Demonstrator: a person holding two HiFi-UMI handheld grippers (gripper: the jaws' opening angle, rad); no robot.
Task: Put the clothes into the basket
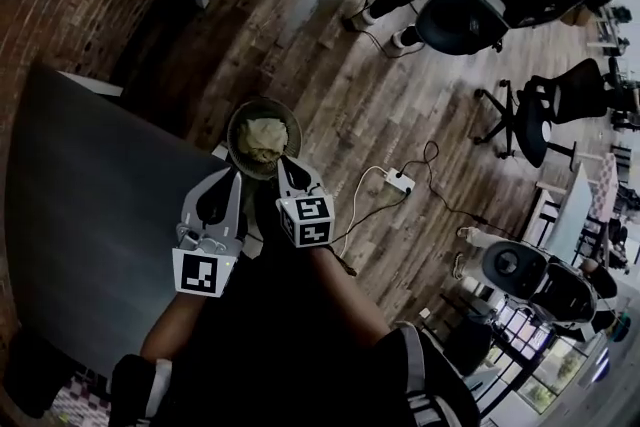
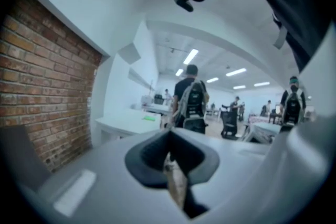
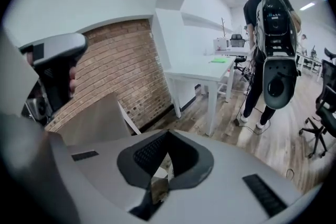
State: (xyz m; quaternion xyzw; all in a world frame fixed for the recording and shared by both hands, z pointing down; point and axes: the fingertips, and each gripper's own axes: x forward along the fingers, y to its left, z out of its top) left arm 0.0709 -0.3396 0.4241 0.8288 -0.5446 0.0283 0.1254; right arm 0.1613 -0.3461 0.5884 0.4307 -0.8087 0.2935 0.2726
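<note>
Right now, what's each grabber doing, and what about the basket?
Left gripper: shut on a bit of pale cloth.
Right gripper: shut, also pinching a bit of cloth.
Basket: upright, with pale clothes inside.

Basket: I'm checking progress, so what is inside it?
A crumpled pale cloth fills the basket. Anything beneath the cloth, and the basket's bottom, is covered and cannot be seen.

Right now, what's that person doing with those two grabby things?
A person holds a tool in each hand. The left tool and the right tool are both shut, each pinching a bit of beige cloth. Near their tips sits a round basket with bunched cloth inside; I can't tell if it's the same piece.
</note>
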